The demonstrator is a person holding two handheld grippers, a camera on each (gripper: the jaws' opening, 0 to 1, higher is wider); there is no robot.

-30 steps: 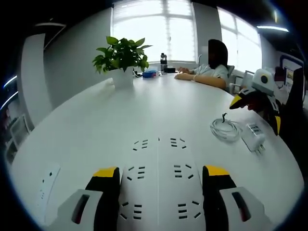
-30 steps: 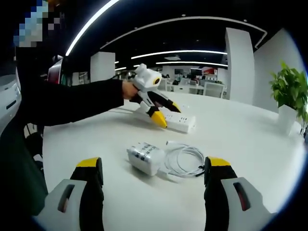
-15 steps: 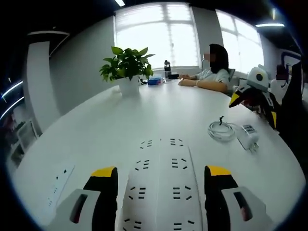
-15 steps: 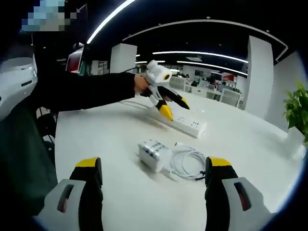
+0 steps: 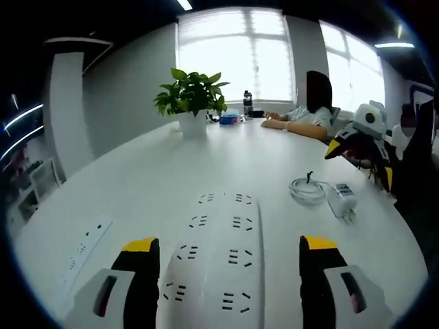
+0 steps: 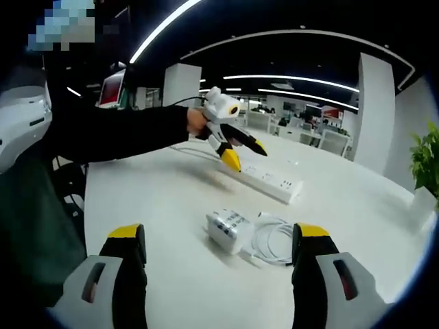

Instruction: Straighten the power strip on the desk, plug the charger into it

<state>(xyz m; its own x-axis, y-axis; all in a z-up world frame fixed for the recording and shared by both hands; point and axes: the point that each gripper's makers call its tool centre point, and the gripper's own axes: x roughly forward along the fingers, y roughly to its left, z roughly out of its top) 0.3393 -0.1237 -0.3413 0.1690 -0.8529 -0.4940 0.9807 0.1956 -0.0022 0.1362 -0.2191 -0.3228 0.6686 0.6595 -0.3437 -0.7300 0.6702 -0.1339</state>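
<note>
the white power strip (image 5: 218,260) lies flat on the white bench (image 5: 137,178), and in the left gripper view it runs away from the camera between the two yellow-tipped jaws of the left gripper (image 5: 230,257). the jaws stand wide apart, one on each side of the strip, and they do not touch it. in the right gripper view the same left gripper (image 6: 240,152) hangs just above the near end of the power strip (image 6: 271,181), held by a hand (image 6: 195,122) in a dark sleeve. the white charger (image 6: 230,229) rests on the bench with its coiled white cable (image 6: 274,240) just beside it, near the right gripper (image 6: 219,253), which is also wide open and holds nothing. in the left gripper view the charger (image 5: 341,200) and the cable (image 5: 306,190) lie to the right of the strip, well apart from it, and the right gripper (image 5: 357,140) hovers above them. a potted plant (image 5: 192,99) stands far on the bench, and a person (image 5: 305,110) sits at the far side.
</note>
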